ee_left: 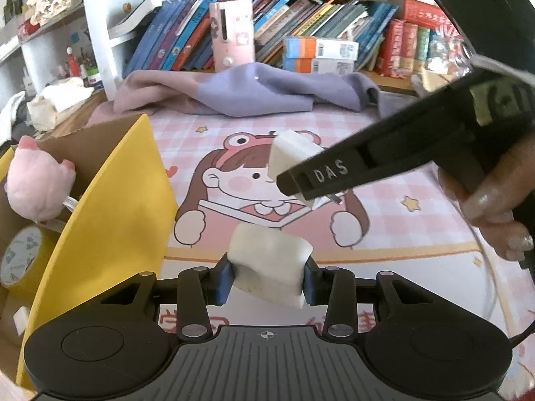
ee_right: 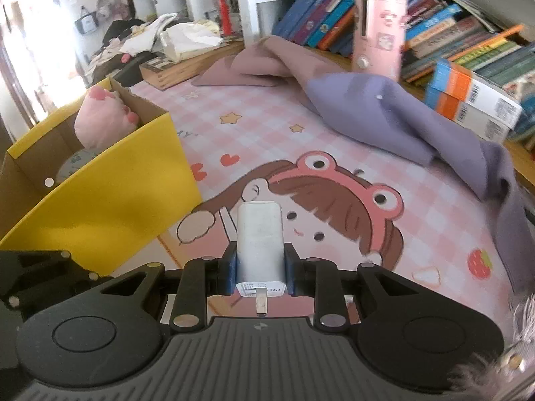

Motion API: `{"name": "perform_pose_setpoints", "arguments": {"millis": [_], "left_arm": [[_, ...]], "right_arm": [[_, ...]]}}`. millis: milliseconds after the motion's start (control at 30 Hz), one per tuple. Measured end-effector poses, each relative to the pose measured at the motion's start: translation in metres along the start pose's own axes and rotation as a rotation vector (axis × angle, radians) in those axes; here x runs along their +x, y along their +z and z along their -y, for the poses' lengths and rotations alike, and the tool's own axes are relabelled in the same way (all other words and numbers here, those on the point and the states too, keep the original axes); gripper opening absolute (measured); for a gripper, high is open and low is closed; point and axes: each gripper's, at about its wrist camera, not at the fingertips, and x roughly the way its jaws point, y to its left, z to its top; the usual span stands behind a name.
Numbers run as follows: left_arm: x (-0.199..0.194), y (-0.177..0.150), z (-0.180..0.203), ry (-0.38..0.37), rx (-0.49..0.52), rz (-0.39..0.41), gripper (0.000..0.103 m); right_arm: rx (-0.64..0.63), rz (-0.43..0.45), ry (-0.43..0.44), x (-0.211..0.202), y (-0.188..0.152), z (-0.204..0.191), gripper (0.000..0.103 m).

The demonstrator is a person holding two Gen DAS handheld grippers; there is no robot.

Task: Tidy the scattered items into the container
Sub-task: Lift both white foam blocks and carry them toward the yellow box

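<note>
My left gripper (ee_left: 267, 275) is shut on a white charger block (ee_left: 269, 262), held above the pink cartoon mat (ee_left: 214, 140). My right gripper (ee_right: 260, 272) is shut on a second white charger (ee_right: 259, 244) with its metal prongs toward the camera. The right gripper also shows in the left wrist view (ee_left: 321, 175), coming in from the right with its charger (ee_left: 289, 157). The yellow cardboard box (ee_left: 110, 207) stands at the left, also in the right wrist view (ee_right: 110, 193). It holds a pink plush paw (ee_left: 36, 183) and a roll of yellow tape (ee_left: 23, 257).
A purple and mauve cloth (ee_left: 247, 92) lies crumpled at the back of the mat. Behind it are a shelf of books (ee_left: 301, 33), a pink box (ee_left: 231, 35) and orange-blue boxes (ee_left: 317, 55). Clutter and bags lie at the far left (ee_right: 174, 40).
</note>
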Motion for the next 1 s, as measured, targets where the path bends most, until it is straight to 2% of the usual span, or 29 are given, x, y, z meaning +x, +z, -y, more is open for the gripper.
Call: {"name": "perform_pose_setpoints", "arguments": {"millis": [467,1000], "left_arm": [[-0.048,-0.017,0.006,-0.115,0.101,0.045,0.039],[-0.105,-0.05,-0.037,-0.205,0.17,0.106,0.039]], "right_arm": [[0.104,0.036,-0.095,-0.057,-0.042,-0.02,0.025],[0.222,0.065,-0.203,-0.103,-0.081,-0.083,0.025]]}}
